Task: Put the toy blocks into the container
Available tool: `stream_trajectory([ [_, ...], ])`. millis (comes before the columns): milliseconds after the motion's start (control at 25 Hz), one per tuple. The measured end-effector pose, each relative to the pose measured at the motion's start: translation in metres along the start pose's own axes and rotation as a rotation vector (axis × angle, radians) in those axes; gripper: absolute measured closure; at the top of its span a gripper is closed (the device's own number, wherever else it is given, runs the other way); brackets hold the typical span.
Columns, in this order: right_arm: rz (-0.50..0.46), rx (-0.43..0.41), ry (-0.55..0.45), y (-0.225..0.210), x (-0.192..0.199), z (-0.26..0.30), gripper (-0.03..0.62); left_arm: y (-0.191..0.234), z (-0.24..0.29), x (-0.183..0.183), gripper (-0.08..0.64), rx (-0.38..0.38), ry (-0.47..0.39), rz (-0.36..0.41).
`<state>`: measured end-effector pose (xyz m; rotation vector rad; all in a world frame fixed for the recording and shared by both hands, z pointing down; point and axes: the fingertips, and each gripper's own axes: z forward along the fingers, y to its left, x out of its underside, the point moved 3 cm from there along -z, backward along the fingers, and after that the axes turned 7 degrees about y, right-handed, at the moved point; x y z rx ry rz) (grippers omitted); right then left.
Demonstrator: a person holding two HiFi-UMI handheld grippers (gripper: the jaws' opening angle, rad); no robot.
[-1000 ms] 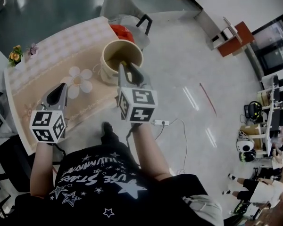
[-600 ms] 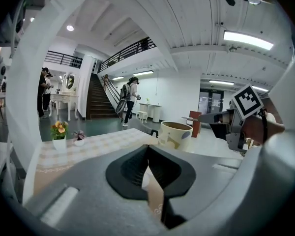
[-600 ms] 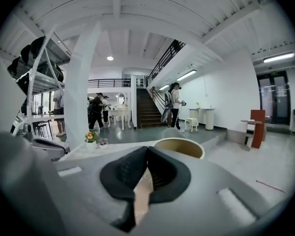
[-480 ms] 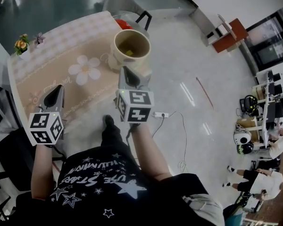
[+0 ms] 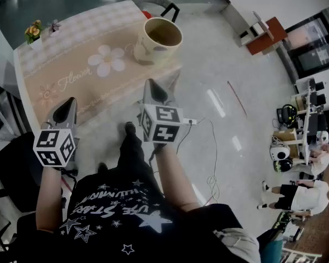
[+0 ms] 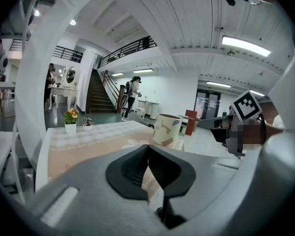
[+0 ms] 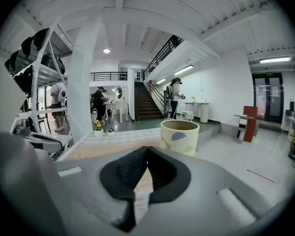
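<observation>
container (image 5: pixel 160 37) sits on table's (image 5: pixel 66 64) far right corner, nearer right gripper (image 5: pixel 153 86) than left gripper (image 5: pixel 70 103); both pairs of jaws together, empty.

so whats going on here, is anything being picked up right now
Nothing is held. A person stands by the table with a gripper in each hand; the left gripper and right gripper are both shut and empty. The cream container stands near the table's far right corner, apart from both. No loose blocks show on the table.
</observation>
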<state>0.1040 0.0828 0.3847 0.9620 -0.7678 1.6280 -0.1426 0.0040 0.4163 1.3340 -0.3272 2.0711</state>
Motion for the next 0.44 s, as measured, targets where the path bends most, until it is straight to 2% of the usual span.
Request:
stream_trajectory([
  [440, 0.017, 0.046, 0.017, 0.002, 0.022, -0.044, 0.588, -0.014, -0.034, 0.012, 0.551, 0.035, 0.013, 0.014],
])
